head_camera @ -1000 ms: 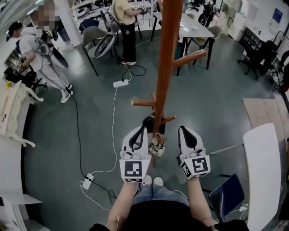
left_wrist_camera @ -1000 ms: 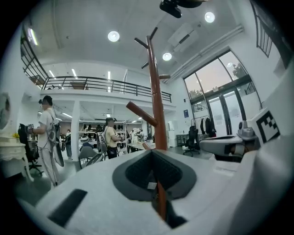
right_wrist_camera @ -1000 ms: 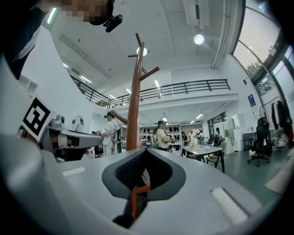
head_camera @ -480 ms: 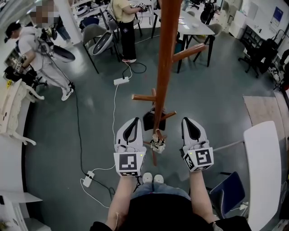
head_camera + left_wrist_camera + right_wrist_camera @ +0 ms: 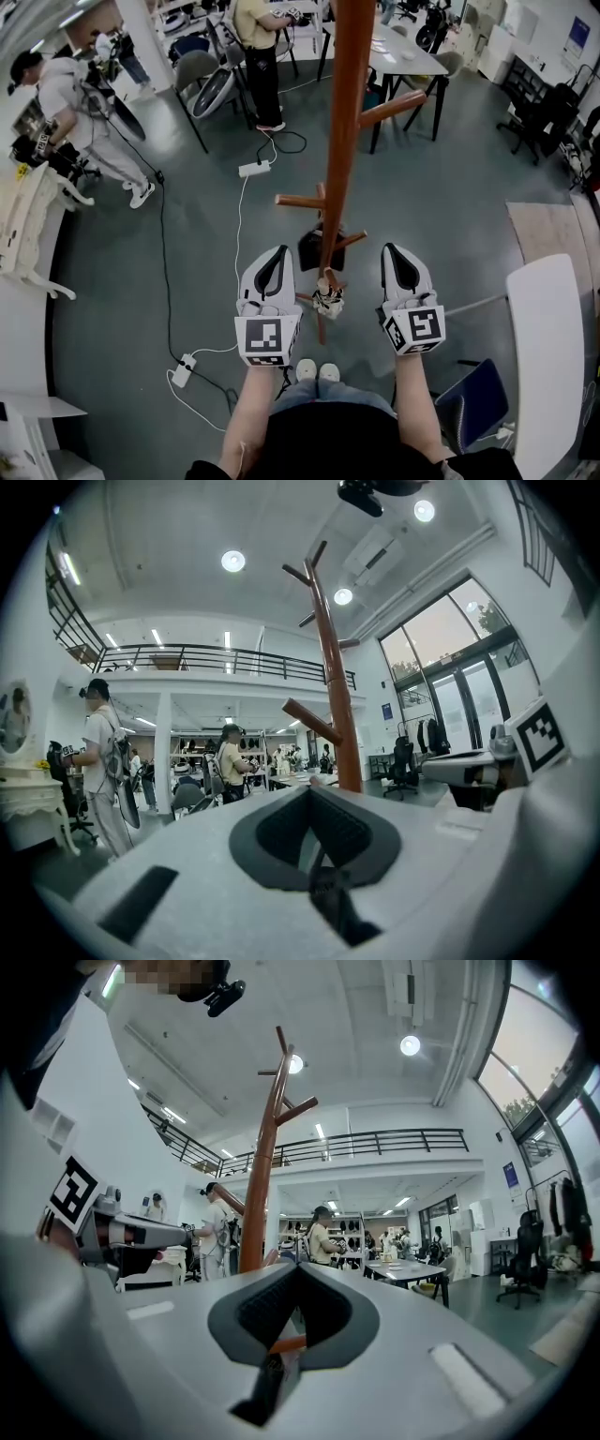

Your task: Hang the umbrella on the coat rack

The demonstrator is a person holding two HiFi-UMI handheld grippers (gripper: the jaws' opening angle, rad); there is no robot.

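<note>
The brown wooden coat rack rises in the middle of the head view, with pegs sticking out to both sides. A small folded umbrella, patterned light and dark, sits against the pole's lower end among short pegs. I cannot tell whether it hangs from one. My left gripper is to its left and my right gripper to its right, both level and apart from it. Both are shut with nothing held. The rack's pole stands beyond the left gripper, and the pole also shows past the right gripper.
A white table and a blue chair stand at the right. A white power strip and its cable lie on the grey floor at the left. People and a desk with chairs stand farther back.
Both grippers and the umbrella stay about where they were. The person at the far left has shifted a little.
</note>
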